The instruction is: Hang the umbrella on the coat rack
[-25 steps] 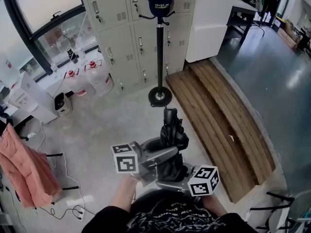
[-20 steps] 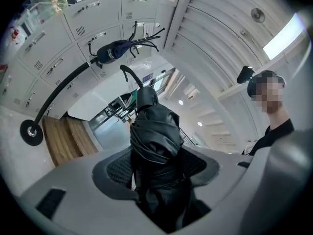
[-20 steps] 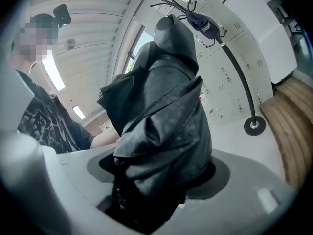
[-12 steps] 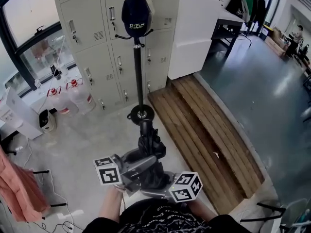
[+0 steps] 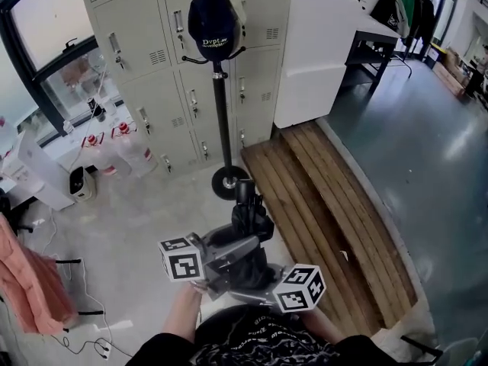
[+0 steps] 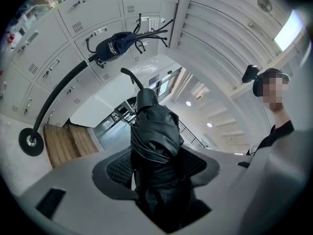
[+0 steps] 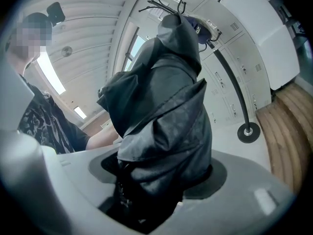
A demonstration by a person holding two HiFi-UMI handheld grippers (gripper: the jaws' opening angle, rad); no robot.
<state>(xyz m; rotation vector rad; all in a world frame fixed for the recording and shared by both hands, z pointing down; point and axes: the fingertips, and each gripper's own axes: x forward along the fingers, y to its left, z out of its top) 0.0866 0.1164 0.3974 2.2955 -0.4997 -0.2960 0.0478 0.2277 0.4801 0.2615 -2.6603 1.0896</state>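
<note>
Near the person's body, the left gripper is clamped on the folded black umbrella. The right gripper, jaws just closing, squeezes it too. Fabric hides most of the pads. Beyond stands the coat rack, its top cut off, bearing a cap.

Ahead of me stand pale grey lockers, a window to their left, wooden decking on the concrete floor.
</note>
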